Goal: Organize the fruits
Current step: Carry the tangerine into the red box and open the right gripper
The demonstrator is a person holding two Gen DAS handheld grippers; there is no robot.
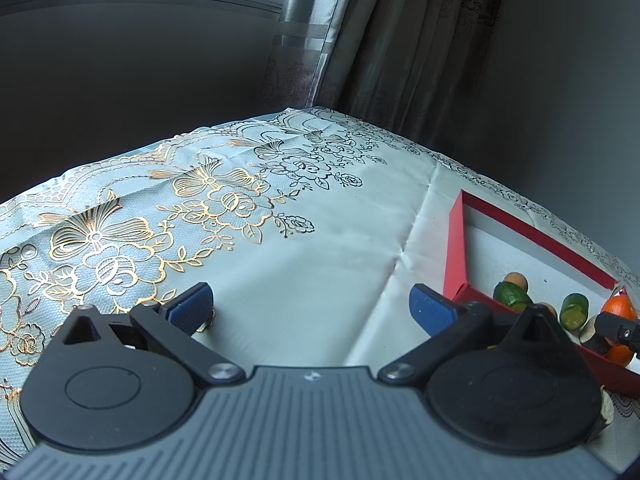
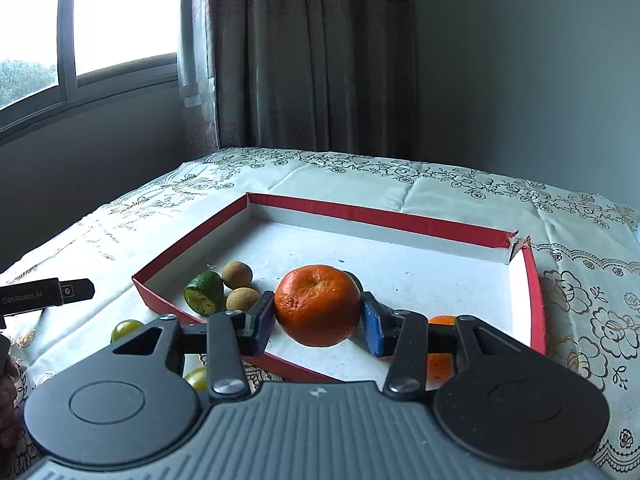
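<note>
Right gripper (image 2: pixel 318 320) clamps a round orange tangerine (image 2: pixel 318 305) between its blue pads, held over the near edge of the shallow red-walled, white-floored cardboard tray (image 2: pixel 376 213), likely for placing beside the cut green lime (image 2: pixel 204 293) and two tan longans (image 2: pixel 237 274) at the near-left corner. Left gripper (image 1: pixel 310 308) hangs apart, empty, above the floral gold-printed tablecloth (image 1: pixel 320 216). Curtained grey room, window at left.

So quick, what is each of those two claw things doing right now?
Left gripper: open, nothing between its blue fingers.
Right gripper: closed on the round orange tangerine, above the red-rimmed cardboard tray.
</note>
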